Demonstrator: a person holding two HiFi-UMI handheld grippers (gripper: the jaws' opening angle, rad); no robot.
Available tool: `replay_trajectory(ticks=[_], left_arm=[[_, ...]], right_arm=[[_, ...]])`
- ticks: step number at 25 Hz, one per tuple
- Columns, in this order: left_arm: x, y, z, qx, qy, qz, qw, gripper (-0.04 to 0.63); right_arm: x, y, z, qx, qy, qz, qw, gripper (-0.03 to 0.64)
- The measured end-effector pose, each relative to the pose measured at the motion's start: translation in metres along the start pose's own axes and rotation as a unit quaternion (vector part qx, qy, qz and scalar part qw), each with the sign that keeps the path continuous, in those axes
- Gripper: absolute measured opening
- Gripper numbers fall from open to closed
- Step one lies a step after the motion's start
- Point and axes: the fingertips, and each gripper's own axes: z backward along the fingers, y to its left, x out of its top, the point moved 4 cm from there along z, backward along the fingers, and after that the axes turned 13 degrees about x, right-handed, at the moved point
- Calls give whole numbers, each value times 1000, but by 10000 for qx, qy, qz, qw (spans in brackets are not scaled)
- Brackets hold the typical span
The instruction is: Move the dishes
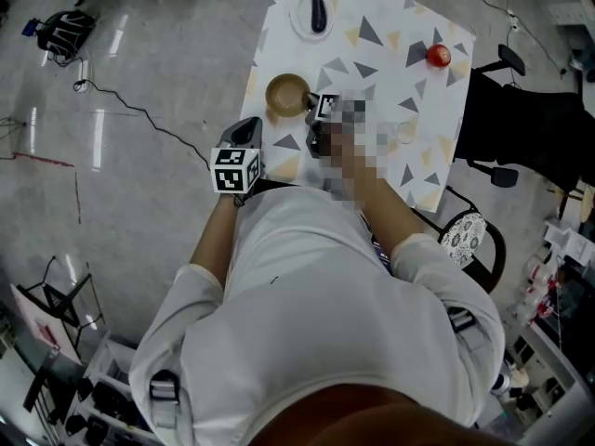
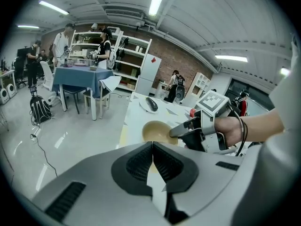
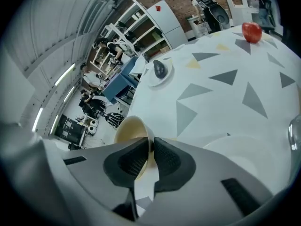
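A tan bowl point(image 1: 287, 94) stands near the left edge of the triangle-patterned table point(image 1: 372, 63). My right gripper point(image 1: 310, 111) is at the bowl's right side. In the right gripper view its jaws are shut on the rim of the bowl point(image 3: 129, 128), gripper point point(image 3: 151, 142). The left gripper view shows the bowl point(image 2: 157, 132) with the right gripper point(image 2: 177, 132) at its rim. My left gripper point(image 1: 248, 131) hovers at the table's near left corner, shut with nothing in it point(image 2: 153, 147). A white plate with an eggplant point(image 1: 317, 12) lies at the far end.
A red apple point(image 1: 438, 56) sits at the table's far right. A pale round plate point(image 3: 244, 147) lies near the right gripper. A black office chair point(image 1: 521, 128) stands right of the table. A cable point(image 1: 139, 114) and a backpack point(image 1: 65, 31) lie on the floor at left.
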Motion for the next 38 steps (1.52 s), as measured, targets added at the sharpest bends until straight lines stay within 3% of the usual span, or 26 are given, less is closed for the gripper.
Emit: replay_trajectory(ticks=[5, 9, 12, 17, 23, 28, 34, 38], left_arm=[[3, -9, -9, -260, 47, -184, 9995, 20], [8, -22, -15, -463, 106, -313, 9984, 20], [16, -35, -16, -609, 94, -360, 9975, 20], [35, -67, -24, -929, 23, -593, 9939, 20], [43, -111, -30, -1265, 38, -817, 9886, 20], [48, -142, -31, -1409, -24, -844, 9864, 20], [64, -169, -19, -1501, -337, -811, 9848, 20], [92, -184, -6, -1506, -789, -709, 9829, 20]], right_arm=[[-3, -10, 0, 64, -215, -340, 9992, 41], [-9, -7, 9, 141, 73, 149, 9998, 213], [-10, -7, 26, 75, -49, 312, 9995, 213], [-9, -14, 66, -198, -200, 623, 9977, 154], [-14, -26, 117, -637, -575, 1213, 9889, 0], [-15, -23, 158, -354, -1012, 1713, 9794, -3], [-2, -21, 199, -683, -1446, 2305, 9598, -3], [17, -6, 223, -871, -1736, 2870, 9380, -3]])
